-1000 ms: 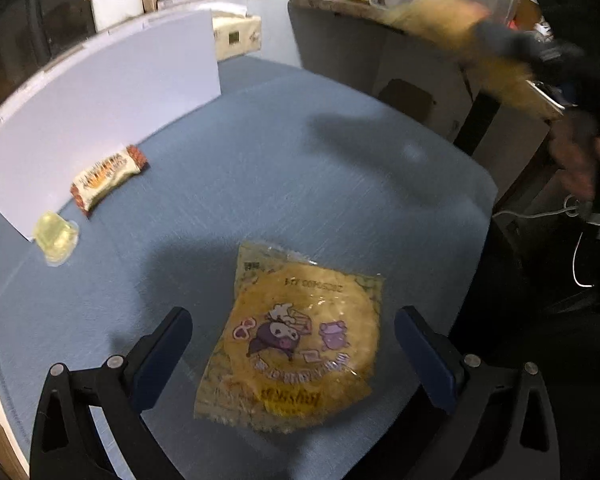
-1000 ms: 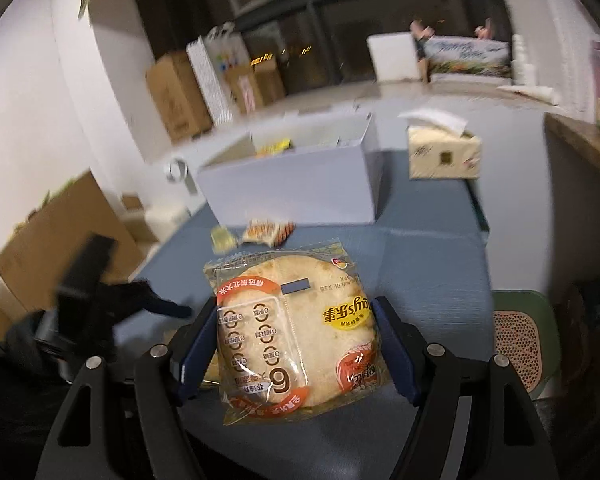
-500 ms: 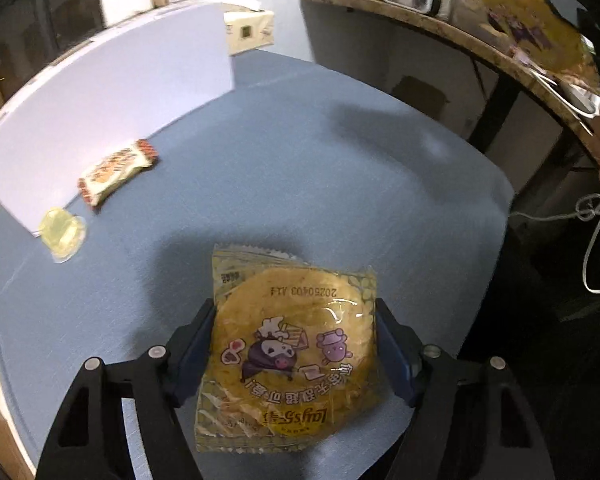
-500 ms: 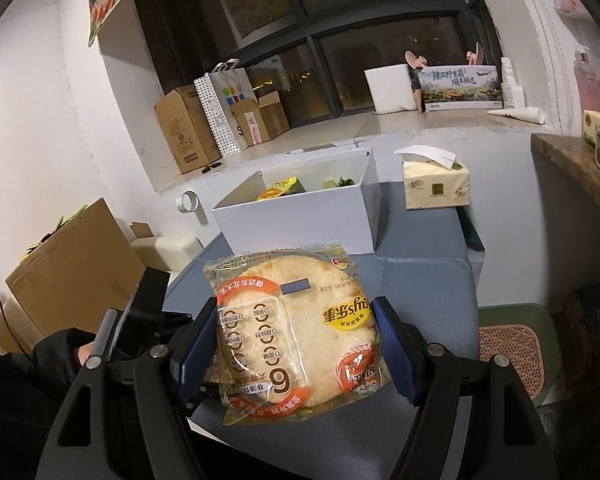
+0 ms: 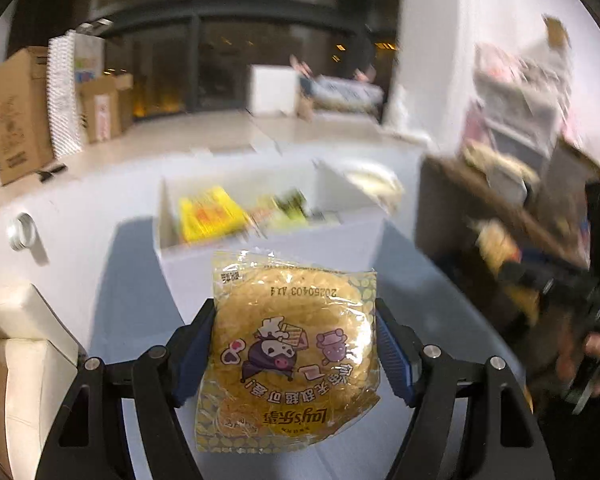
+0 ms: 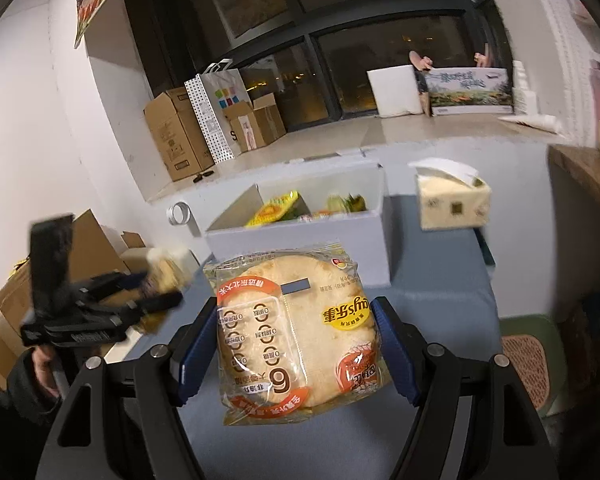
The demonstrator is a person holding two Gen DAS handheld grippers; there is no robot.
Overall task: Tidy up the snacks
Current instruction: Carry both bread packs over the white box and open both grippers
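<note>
Snacks are being carried two at a time: the left gripper is clamping a yellow cartoon-printed packet between its pads, and the right gripper is squeezing an orange-and-white flatbread packet the same way. Both packets are hanging above the blue table, short of the white box lying straight ahead of each gripper. That box is already holding a yellow packet and some green ones, so I judge the sorting to be partly done, with these two still waiting to be dropped in. A tissue box is sitting to the right of the white box, clear of the path. Nothing is blocking the way except the box's near wall, which both packets are needing to clear; the two grippers are also crowding each other side by side.
</note>
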